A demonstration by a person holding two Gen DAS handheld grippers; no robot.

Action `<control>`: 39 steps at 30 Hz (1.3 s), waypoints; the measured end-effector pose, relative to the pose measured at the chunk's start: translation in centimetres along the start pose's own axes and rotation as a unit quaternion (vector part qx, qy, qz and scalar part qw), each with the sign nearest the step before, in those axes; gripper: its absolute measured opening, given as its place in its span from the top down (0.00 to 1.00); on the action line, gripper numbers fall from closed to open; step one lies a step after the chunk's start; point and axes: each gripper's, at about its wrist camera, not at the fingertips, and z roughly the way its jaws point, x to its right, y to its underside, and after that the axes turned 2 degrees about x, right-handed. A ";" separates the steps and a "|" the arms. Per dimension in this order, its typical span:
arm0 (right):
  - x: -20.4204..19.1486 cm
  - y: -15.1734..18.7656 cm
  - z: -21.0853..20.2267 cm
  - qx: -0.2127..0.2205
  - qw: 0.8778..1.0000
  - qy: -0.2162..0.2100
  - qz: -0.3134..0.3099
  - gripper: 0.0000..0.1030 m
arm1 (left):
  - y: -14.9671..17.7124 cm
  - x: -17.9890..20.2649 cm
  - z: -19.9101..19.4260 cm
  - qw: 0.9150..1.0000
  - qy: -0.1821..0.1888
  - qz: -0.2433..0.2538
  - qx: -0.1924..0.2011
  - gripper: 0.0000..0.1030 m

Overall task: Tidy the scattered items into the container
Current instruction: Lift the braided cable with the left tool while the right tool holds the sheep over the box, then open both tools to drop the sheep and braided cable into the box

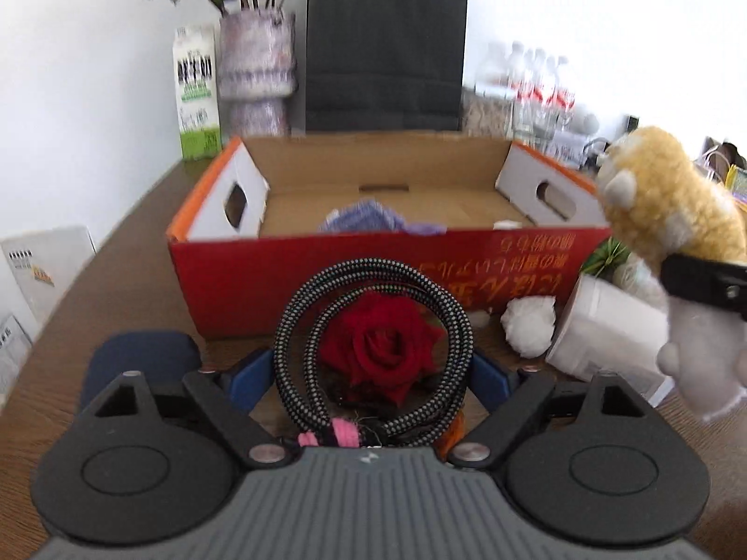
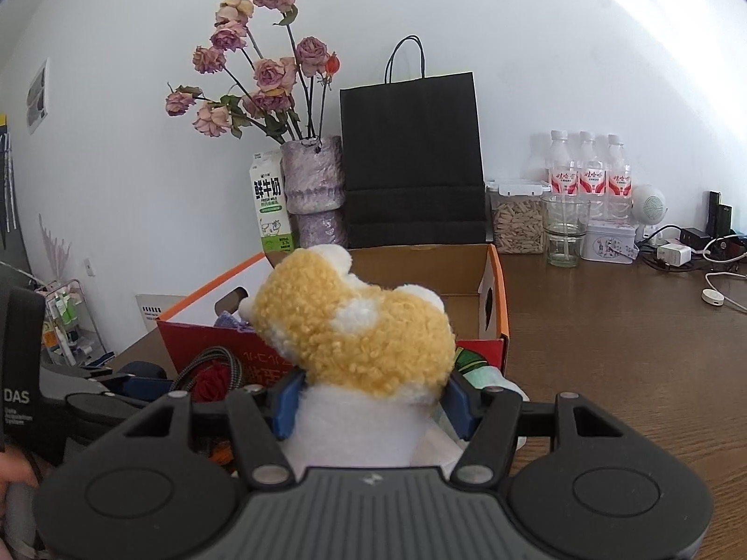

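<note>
Holding the toy dog [image 2: 359, 340] tight, right gripper [image 2: 369, 408] aims 12 o'clock for box [image 2: 495, 308]; left gripper [image 1: 373, 373] w/ jaws apart round cable [image 1: 373, 326].

My left claw [image 1: 373, 373]: grey ribbed housing, black linkage arms, round black pivot discs, silver rivets, blue finger pads [image 1: 250, 373], my right claw [image 2: 371, 403]: identical build, white DAS lettering on the neighbouring black body.

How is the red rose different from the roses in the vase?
The red rose is bright red; the vase roses are faded pink. The red rose lies low on the table inside a coiled cord; the vase roses stand tall on stems. The red rose shows one bloom; the vase holds many. Both are roses.
</note>
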 end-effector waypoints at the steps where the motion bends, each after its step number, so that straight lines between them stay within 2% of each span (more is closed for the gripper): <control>1: 0.0 -0.1 -0.1 0.001 1.000 0.000 0.000 0.42 | -0.2 0.1 -0.6 1.000 -0.004 0.002 0.008 0.15; 6: -0.1 -0.6 -0.5 0.013 1.000 -0.003 -0.001 0.42 | -1.7 0.3 -3.5 0.998 -0.011 0.006 0.057 0.14; 10: -0.1 -2.1 -0.2 0.033 0.999 0.002 -0.005 0.42 | -4.5 0.3 -4.7 0.995 -0.016 0.005 0.102 0.14; 13: -0.2 -4.2 1.0 0.051 0.999 0.005 -0.003 0.42 | -6.9 0.6 -4.4 0.991 -0.023 -0.003 0.131 0.14; 18: -0.3 -7.3 4.8 0.068 0.998 0.007 0.004 0.42 | -10.0 0.7 -1.5 0.986 -0.036 -0.040 0.157 0.14; 21: -0.1 -8.2 8.0 0.062 0.998 0.014 0.010 0.42 | -10.8 0.5 0.9 0.983 -0.047 -0.063 0.163 0.14; 24: 0.4 -8.0 10.7 0.046 0.999 0.023 0.015 0.42 | -10.8 0.0 3.5 0.983 -0.062 -0.064 0.159 0.14; 30: 0.9 -6.8 12.5 0.022 0.999 0.033 0.013 0.42 | -9.8 -0.6 5.4 0.987 -0.072 -0.060 0.129 0.14; 32: 0.7 -6.5 12.4 0.025 0.999 0.033 0.011 0.37 | -9.6 -0.6 5.4 0.987 -0.075 -0.063 0.127 0.10; 33: 0.7 -6.4 12.2 0.029 0.999 0.033 0.011 0.26 | -9.4 -0.5 5.3 0.987 -0.075 -0.064 0.129 0.03; 34: 0.6 -6.3 12.0 0.034 0.999 0.035 0.013 0.02 | -9.2 -0.5 5.0 0.986 -0.078 -0.066 0.135 0.00; 39: 0.7 -6.0 11.1 0.041 0.998 0.041 0.014 0.00 | -8.8 -0.8 3.6 0.981 -0.093 -0.080 0.153 0.00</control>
